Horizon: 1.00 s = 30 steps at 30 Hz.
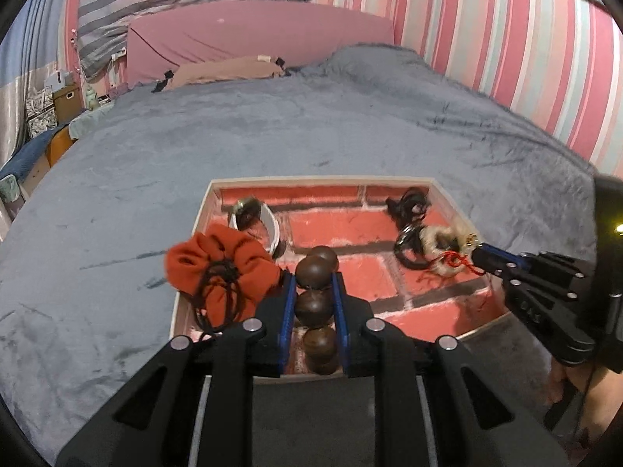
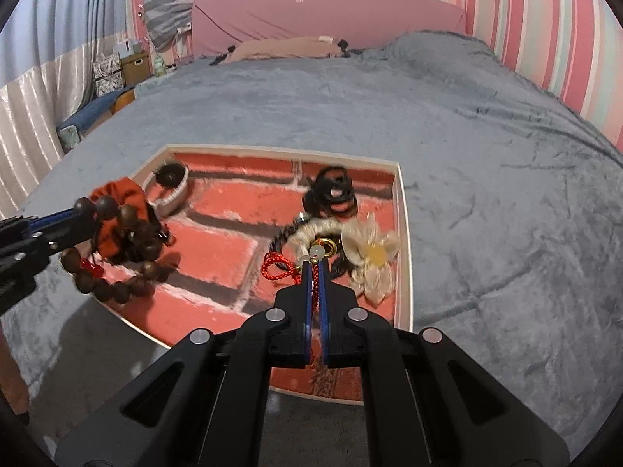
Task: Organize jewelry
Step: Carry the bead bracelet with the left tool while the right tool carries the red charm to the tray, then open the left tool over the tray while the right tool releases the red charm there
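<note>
Landmark: brick-print tray [image 1: 409, 185] on the bed. Left gripper [image 1: 313, 299] fingers clamp the wooden bead bracelet [image 1: 316, 272] above the tray's left side. Right gripper [image 2: 314, 272] fingers pinch the red-cord charm [image 2: 278, 268] tight at the right wall, probably lifting both clear for sorting.

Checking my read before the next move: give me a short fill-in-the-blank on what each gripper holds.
1. The left gripper is shut on a string of brown ____.
2. The right gripper pinches a ____ cord tied to a pale flower charm.
3. The orange pouch sits at the tray's ____ side.

Missing: beads; red; left
</note>
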{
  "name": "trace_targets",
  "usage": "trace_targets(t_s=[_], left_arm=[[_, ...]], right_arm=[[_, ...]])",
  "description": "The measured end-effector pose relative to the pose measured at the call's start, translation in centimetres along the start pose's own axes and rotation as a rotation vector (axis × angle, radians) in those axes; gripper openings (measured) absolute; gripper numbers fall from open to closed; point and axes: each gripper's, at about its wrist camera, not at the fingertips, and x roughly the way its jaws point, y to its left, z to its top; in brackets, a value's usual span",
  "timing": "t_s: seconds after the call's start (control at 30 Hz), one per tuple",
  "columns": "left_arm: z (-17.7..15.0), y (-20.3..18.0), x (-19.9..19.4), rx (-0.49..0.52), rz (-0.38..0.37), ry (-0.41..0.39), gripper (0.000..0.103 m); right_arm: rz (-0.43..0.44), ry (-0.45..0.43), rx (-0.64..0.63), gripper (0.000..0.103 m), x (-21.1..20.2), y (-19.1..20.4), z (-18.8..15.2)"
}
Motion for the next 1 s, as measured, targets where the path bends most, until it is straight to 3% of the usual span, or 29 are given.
trace_targets(t_s=[0.4,0.47,0.53,0.57,0.6,0.67,0.73,0.9,1.0], left_arm=[[-3.1,3.0,4.3,-0.014,0.104,0.088,0.021],[-3.4,3.2,4.2,-0.017,0.115,0.089,0.023],[-3.4,3.4,3.7,-0.034,0.097,0.092,0.041],[-3.5,3.3,3.1,-0.04,0.097,0.081,0.056],[-3.5,3.3,2.6,-0.039,0.104,0.066,0.063],[-3.6,3.1,1.4,-0.036,0.102,0.047,0.065],[-3.8,3.1,0.1,-0.047,0.099,0.042,0.066],[-4.5,2.6,-4.5,-0.043,0.17,-0.005,0.081],[-5.2,2.3,-8.4,-0.052,0.224,-0.044,0.085]], right_arm=[[0.005,0.068,0.003,0.006,3.2,0.3,-2.1],[0.003,0.066,0.001,0.021,2.9,0.4,-2.0],[0.003,0.051,-0.002,0.05,2.4,0.4,-1.9],[0.0,0.04,-0.006,0.054,2.1,0.5,-1.9],[-0.01,0.024,-0.017,0.058,1.5,0.6,-1.9],[-0.024,0.01,-0.026,0.066,0.8,0.5,-1.7],[-0.019,-0.006,-0.021,0.081,-0.2,0.2,-1.6],[-0.028,-0.065,-0.028,0.097,-4.3,-0.3,-1.9],[-0.031,-0.108,-0.059,0.099,-8.0,-0.1,-2.9]])
